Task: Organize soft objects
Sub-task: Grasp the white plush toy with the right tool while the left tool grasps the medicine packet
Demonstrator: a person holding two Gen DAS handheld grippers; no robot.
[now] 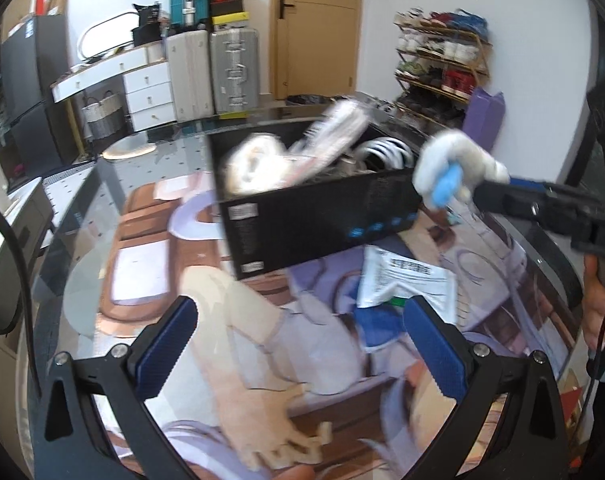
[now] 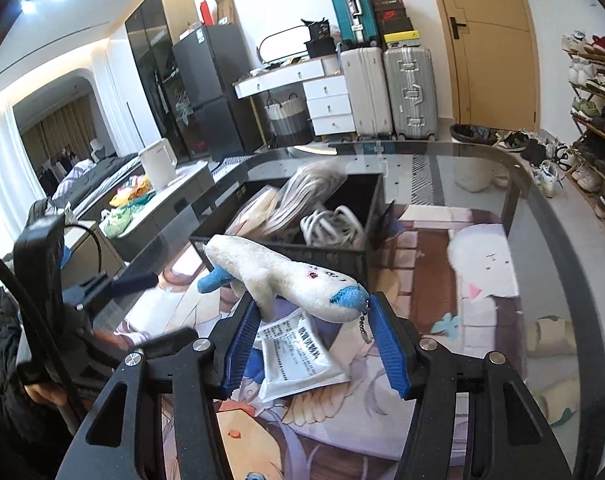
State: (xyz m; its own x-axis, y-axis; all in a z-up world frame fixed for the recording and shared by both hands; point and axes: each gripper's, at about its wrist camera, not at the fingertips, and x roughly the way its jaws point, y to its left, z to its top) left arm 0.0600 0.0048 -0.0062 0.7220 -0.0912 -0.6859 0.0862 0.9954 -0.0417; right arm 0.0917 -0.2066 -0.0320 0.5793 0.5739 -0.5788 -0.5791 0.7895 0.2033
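black box [image 2: 334, 258] with coiled white cable [image 2: 332, 226], pale soft items [image 2: 290, 200]

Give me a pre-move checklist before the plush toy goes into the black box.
1. Right gripper grips the plush toy: ok, both pads press its head end.
2. Toy is off the table: ok, its body hangs in the air, near the black box.
3. Room in the box: cannot tell; the white coiled cable and pale soft items already fill much of it.
4. Left gripper is free: ok, open and empty above the printed mat.
5. White packet left on the mat: not ok, not yet stowed.
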